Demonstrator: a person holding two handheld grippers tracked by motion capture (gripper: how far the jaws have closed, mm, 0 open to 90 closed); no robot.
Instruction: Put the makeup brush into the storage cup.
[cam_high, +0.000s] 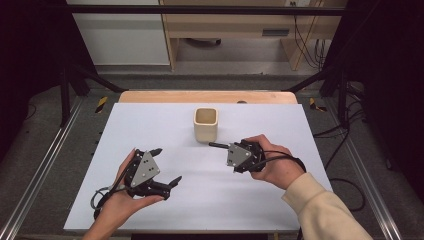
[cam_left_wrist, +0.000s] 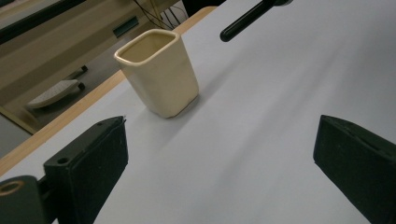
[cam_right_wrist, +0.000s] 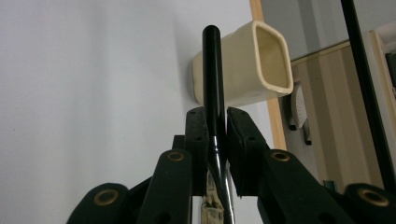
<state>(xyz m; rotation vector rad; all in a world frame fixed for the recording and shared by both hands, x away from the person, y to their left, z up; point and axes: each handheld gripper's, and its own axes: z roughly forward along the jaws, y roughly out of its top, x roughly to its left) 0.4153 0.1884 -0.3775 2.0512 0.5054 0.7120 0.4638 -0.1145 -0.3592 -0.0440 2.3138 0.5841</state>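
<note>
Right now the brush (cam_right_wrist: 212, 88) sits clamped between the jaws of the right gripper (cam_high: 239, 154), black handle pointing out toward the cream cup (cam_high: 205, 123), which stands upright on the white table sheet (cam_high: 150, 125) near the far edge. Handle tip is near the cup but apart from it. Left gripper (cam_high: 167, 167) hovers over the sheet with jaws spread wide, holding nothing.

Risks, as a guess: the grip is near the metal ferrule, so the long handle could pivot or slip if it bumps the cup rim; a low sideways approach could tip the light cup.

Hard to see: the bristle end is cut off at the bottom of the right gripper view; cup contents can't be fully checked.
</note>
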